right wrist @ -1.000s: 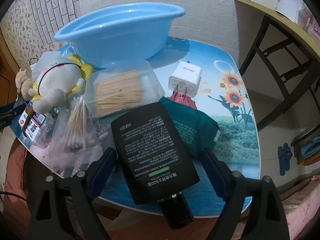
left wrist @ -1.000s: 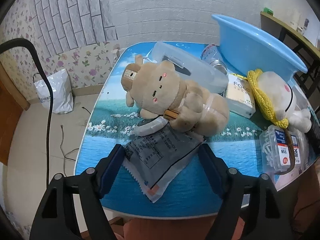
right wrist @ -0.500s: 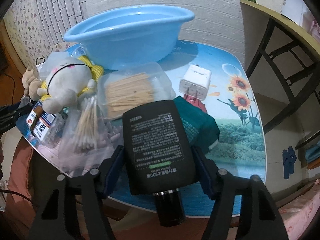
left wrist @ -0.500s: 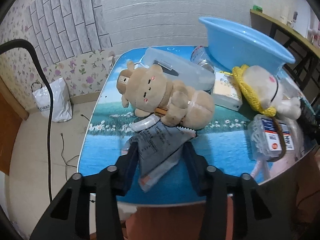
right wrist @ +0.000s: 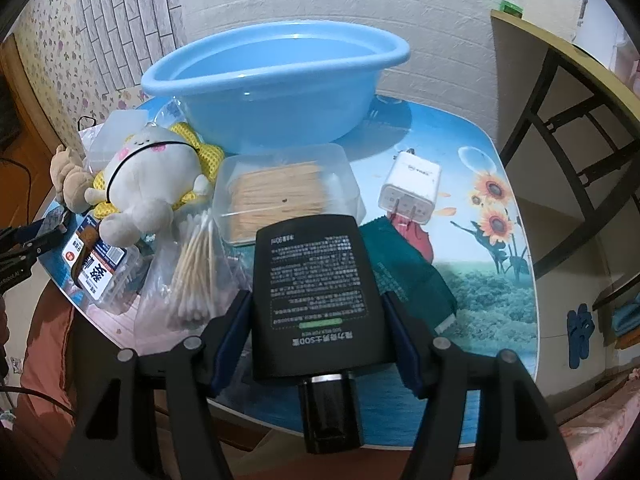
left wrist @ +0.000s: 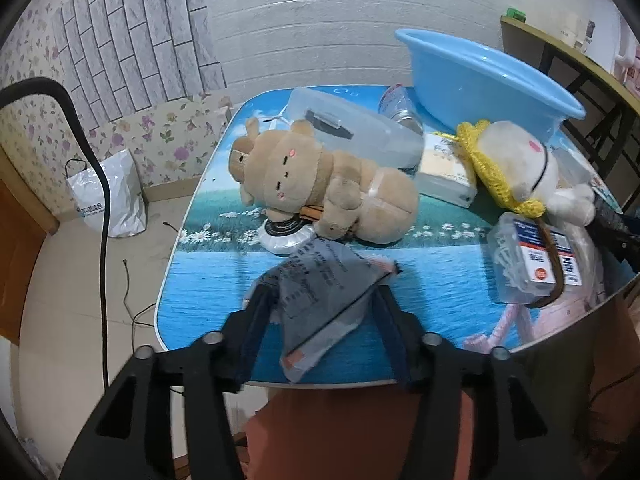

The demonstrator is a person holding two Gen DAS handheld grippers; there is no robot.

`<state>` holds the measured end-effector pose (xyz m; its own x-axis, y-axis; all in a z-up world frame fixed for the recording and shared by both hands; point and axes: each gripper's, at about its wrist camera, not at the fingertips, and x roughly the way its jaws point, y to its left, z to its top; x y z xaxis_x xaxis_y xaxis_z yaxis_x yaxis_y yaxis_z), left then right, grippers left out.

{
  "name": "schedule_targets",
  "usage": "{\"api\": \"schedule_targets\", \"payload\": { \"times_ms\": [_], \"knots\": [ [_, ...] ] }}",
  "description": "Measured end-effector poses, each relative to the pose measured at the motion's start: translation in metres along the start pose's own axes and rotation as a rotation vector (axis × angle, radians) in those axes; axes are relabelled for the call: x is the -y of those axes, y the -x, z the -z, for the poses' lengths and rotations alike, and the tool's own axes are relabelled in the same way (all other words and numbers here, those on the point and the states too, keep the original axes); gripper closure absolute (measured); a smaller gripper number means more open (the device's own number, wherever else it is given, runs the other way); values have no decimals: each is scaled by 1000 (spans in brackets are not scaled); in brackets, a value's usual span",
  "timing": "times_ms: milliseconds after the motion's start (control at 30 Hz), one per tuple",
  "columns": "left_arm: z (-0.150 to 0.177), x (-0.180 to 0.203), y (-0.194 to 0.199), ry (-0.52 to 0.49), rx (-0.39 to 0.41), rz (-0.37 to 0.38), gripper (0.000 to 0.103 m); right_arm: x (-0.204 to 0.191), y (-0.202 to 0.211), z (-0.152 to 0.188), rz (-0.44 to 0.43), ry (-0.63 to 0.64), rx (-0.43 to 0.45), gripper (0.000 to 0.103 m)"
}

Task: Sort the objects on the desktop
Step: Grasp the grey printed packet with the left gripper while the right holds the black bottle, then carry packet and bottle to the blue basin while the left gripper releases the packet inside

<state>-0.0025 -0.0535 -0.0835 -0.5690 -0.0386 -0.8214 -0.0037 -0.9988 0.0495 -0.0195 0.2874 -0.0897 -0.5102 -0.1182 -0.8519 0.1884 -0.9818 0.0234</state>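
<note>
Desktop objects crowd my picture-printed table. The blue basin at the back stands empty as far as I see. A long clear lidded box lies behind the tan plush; something dark shows through it. The clear toothpick box is nearly full, a clear bag holds cotton swabs, and a small labelled tub holds white picks. My right gripper clamps the black bottle. My left gripper has just been opening, with the grey sachet bowed between its fingers, still touching them.
</note>
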Motion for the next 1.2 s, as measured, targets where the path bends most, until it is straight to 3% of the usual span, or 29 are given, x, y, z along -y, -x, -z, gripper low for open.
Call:
{"api": "schedule_targets", "payload": {
  "times_ms": [233, 500, 567, 667, 700, 833, 967, 1200],
  "knots": [
    [-4, -5, -11, 15, 6, -15, 22, -4, -7, 1, 11, 11, -24, 39],
    [-7, -8, -17, 35, 22, 19, 19, -10, -8, -3, 28, 36, -23, 39],
    [-6, -8, -16, 36, 27, 48, 31, -11, -8, -2, 34, 52, -17, 40],
    [-4, -6, -13, 8, 36, 48, 39, -9, -8, -1, 26, 54, -10, 40],
    [-4, -4, -12, -1, 38, 63, 48, -8, -8, -1, 24, 53, -9, 40],
    [-3, 3, -7, -58, 43, 38, 61, -8, -5, -1, 13, 42, -8, 41],
    [-5, 2, 5, -32, 57, 60, 74, -7, 8, -4, 9, 36, 19, 41],
    [-8, 6, 26, -41, 103, 58, 76, -8, 34, -13, -28, 17, 83, 41]
  ]
}}
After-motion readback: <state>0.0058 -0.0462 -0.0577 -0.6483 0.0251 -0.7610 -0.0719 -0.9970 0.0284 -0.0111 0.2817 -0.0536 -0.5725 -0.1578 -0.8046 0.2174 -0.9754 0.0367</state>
